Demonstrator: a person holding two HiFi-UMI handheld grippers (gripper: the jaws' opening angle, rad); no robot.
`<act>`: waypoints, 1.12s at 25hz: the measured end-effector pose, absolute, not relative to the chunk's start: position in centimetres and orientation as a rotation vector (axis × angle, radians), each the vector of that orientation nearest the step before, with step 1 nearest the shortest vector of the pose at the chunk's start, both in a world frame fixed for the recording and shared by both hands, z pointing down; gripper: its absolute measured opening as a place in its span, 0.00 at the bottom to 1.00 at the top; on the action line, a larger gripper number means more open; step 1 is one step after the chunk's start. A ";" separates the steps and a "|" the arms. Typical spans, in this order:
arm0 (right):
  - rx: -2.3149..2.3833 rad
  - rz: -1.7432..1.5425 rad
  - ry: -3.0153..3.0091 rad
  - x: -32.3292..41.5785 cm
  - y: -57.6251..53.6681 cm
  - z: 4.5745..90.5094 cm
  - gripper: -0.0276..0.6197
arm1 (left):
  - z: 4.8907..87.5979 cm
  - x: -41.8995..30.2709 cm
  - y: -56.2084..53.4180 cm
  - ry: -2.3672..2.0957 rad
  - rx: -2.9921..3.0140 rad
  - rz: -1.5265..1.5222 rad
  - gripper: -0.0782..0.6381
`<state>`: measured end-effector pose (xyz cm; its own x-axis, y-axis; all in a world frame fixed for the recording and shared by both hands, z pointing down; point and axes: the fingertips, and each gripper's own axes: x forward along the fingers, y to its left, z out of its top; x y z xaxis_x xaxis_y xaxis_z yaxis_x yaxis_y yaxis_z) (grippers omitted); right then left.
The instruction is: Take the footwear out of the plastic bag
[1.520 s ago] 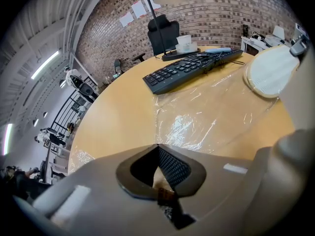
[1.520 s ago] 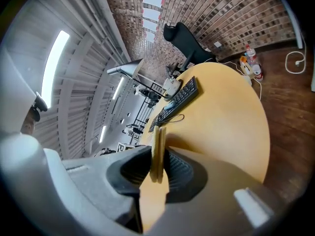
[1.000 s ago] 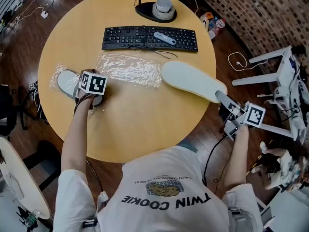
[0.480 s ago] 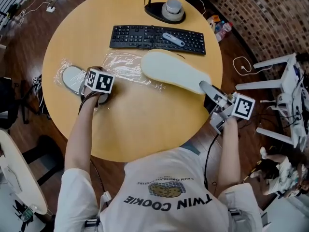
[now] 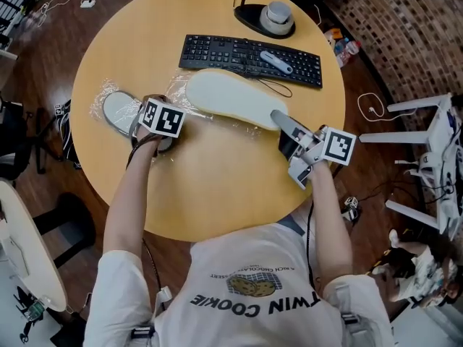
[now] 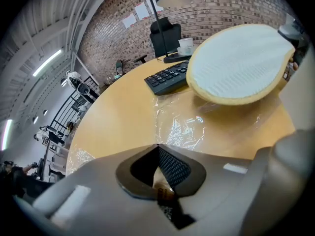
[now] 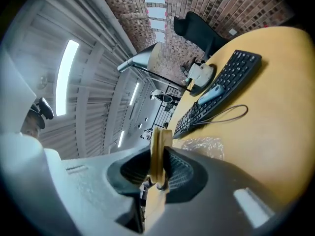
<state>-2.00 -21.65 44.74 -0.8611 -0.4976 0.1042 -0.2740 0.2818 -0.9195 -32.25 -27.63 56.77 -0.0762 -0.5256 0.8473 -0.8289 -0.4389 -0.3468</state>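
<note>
A white slipper point(image 5: 224, 96) with a tan rim hangs flat just above the table. My right gripper point(image 5: 283, 121) is shut on its heel end, and the slipper's thin edge point(image 7: 158, 149) shows between the jaws. The left gripper view has that slipper point(image 6: 236, 65) hovering over the crumpled clear plastic bag point(image 6: 182, 127). The bag point(image 5: 210, 114) lies flat across the table's middle. A second, grey-soled slipper point(image 5: 119, 110) lies in plastic at the left. My left gripper point(image 5: 166, 136) rests on the table beside it, jaws closed on the plastic bag point(image 6: 160, 181).
A black keyboard point(image 5: 249, 56) with a small grey object point(image 5: 276, 61) on it lies at the back of the round wooden table point(image 5: 217, 186). A lamp base point(image 5: 266, 19) stands behind it. White chairs stand off the table's right side.
My right gripper has carried the white slipper leftward from the table's right edge to over the plastic bag. The left gripper has stayed in place.
</note>
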 end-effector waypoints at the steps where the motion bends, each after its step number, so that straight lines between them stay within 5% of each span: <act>1: -0.715 -1.635 2.336 -2.5 -21.8 45.2 0.16 | 56.8 -32.2 -27.6 -1.470 1.916 1.518 0.11; 15: -0.988 -1.854 2.245 -5.8 -23.2 52.1 0.16 | 57.1 -32.3 -27.6 -1.463 1.926 1.504 0.12; 28: -1.397 -1.549 2.711 -4.8 -24.2 53.7 0.31 | 57.2 -32.3 -27.8 -1.463 1.942 1.510 0.12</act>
